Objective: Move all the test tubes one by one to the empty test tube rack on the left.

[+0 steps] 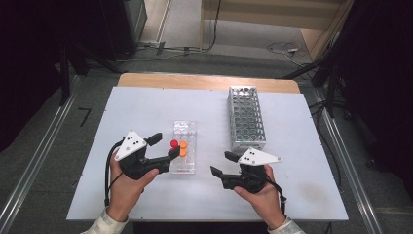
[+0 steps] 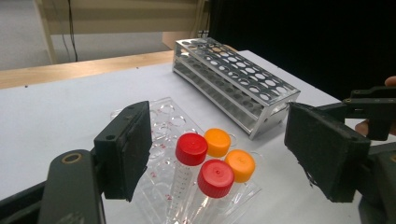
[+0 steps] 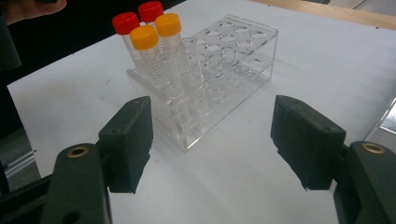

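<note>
Clear rack (image 1: pixel 184 146) is the landmark. Four capped tubes (image 2: pixel 211 161), two red and two orange, stand in its near end. Left gripper (image 1: pixel 163 145) just left of it, jaws spread, gripping nothing. Right gripper (image 1: pixel 223 163) to its right, well apart, jaws spread, empty. Metal rack (image 1: pixel 246 117) farther right.

red caps (image 2: pixel 205 163); orange caps (image 2: pixel 229 153); clear rack (image 3: pixel 233 60); silver perforated rack (image 1: pixel 246 117); black grippers (image 1: pixel 160 146)
</note>
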Available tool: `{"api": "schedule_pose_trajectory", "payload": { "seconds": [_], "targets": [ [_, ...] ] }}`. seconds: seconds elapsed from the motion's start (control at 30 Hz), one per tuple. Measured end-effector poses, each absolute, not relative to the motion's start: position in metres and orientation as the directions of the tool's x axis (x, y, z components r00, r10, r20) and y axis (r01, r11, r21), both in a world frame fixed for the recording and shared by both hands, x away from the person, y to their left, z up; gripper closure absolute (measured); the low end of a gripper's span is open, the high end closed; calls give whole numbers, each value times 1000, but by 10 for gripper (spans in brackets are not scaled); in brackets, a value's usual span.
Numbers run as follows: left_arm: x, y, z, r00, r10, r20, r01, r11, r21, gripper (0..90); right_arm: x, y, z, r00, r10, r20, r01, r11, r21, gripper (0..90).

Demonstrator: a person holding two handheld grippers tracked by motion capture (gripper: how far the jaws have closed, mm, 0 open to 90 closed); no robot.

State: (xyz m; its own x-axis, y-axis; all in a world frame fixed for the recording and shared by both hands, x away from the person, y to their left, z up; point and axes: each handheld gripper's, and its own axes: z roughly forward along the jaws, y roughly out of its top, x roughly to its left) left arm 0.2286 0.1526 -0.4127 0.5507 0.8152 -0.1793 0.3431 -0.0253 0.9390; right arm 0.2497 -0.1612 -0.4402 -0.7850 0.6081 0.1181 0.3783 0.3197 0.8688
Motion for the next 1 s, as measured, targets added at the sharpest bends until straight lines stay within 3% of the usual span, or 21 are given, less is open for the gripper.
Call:
{"api": "schedule_pose_trajectory", "payload": {
  "seconds": [0.27,1.0],
  "targets": [
    [230,157,-414,534,824,-188,355,-17,935,197,253,-166,-440,-774,623,114,381,314,870,278],
    [230,170,-420,501,844,-190,366,-7,931,190,259,-188,-437,-741,662,113,390,288,875,268]
  ]
}}
